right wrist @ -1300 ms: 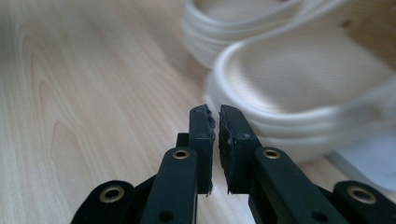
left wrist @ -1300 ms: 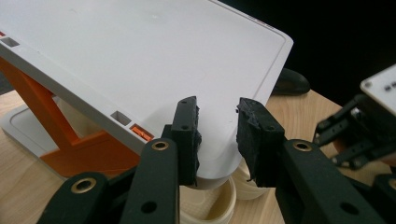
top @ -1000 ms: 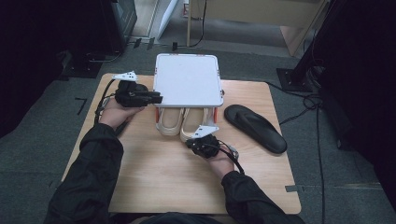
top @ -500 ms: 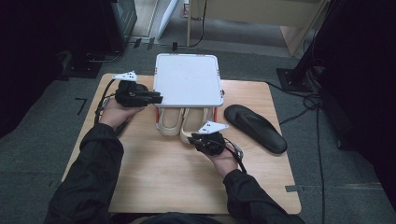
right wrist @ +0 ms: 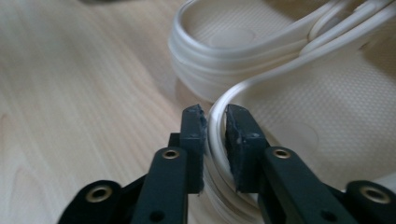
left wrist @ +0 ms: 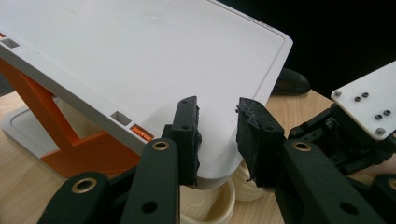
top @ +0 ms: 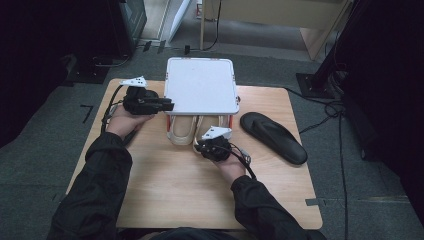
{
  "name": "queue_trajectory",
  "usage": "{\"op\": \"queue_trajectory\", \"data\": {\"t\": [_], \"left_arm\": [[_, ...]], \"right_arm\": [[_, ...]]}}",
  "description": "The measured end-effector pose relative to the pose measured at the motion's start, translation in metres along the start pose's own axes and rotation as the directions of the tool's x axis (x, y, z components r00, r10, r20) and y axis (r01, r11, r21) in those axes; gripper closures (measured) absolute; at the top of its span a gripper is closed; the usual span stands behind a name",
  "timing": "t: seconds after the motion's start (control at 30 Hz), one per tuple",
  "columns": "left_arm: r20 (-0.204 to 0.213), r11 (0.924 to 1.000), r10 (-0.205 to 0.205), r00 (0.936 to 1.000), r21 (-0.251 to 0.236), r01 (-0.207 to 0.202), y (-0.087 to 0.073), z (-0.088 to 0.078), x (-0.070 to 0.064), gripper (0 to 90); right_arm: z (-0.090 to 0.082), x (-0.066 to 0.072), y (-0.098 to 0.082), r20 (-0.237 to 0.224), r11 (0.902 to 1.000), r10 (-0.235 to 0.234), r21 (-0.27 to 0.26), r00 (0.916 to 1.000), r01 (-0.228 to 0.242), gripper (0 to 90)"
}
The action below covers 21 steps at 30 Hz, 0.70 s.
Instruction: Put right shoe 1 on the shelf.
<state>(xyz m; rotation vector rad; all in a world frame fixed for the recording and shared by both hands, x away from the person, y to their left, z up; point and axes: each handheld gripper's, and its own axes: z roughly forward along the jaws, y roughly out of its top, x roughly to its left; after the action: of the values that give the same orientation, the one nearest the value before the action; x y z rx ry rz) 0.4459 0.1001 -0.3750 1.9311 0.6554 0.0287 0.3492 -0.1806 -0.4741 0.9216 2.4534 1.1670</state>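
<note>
Wood table (top: 165,185), white rack (top: 201,90) at 12 o'clock roofing cream sandals (top: 181,131), black sandal (top: 272,136) at 3 o'clock, left gripper (left wrist: 217,135) clamped on rack's edge, right gripper (right wrist: 215,149) just closing, heel strap (right wrist: 215,135) pinched between jaws.

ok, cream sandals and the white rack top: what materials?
Cream sandals: likely soft moulded rubber or foam, matte, with dimpled footbed and ribbed sole edge. White rack top: looks like hard plastic, smooth, slightly glossy, with moulded slots, on orange supports.
</note>
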Motion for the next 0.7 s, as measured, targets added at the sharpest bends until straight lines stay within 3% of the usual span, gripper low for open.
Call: {"op": "queue_trajectory", "data": {"t": [0.17,0.33,0.47,0.7], "left_arm": [[-0.003,1.0000,-0.003,1.0000,-0.001,0.003,0.000,0.000,0.000,69.7],[-0.004,1.0000,-0.004,1.0000,-0.001,0.004,0.000,0.000,0.000,69.8],[-0.003,1.0000,-0.006,1.0000,-0.002,0.006,0.000,0.000,0.000,69.8],[-0.002,1.0000,-0.006,1.0000,-0.003,0.006,0.000,0.000,0.000,69.8]], "right_arm": [[-0.012,-0.004,-0.005,-0.022,0.9974,-0.062,0.037,0.9978,0.063,79.6],[-0.027,-0.017,-0.012,-0.056,0.9950,-0.078,0.057,0.9953,0.081,78.9],[-0.033,-0.020,-0.017,-0.039,0.9899,-0.120,0.071,0.9920,0.122,78.0],[-0.042,-0.030,-0.022,-0.022,0.9945,-0.085,0.060,0.9961,0.086,73.5]]}}
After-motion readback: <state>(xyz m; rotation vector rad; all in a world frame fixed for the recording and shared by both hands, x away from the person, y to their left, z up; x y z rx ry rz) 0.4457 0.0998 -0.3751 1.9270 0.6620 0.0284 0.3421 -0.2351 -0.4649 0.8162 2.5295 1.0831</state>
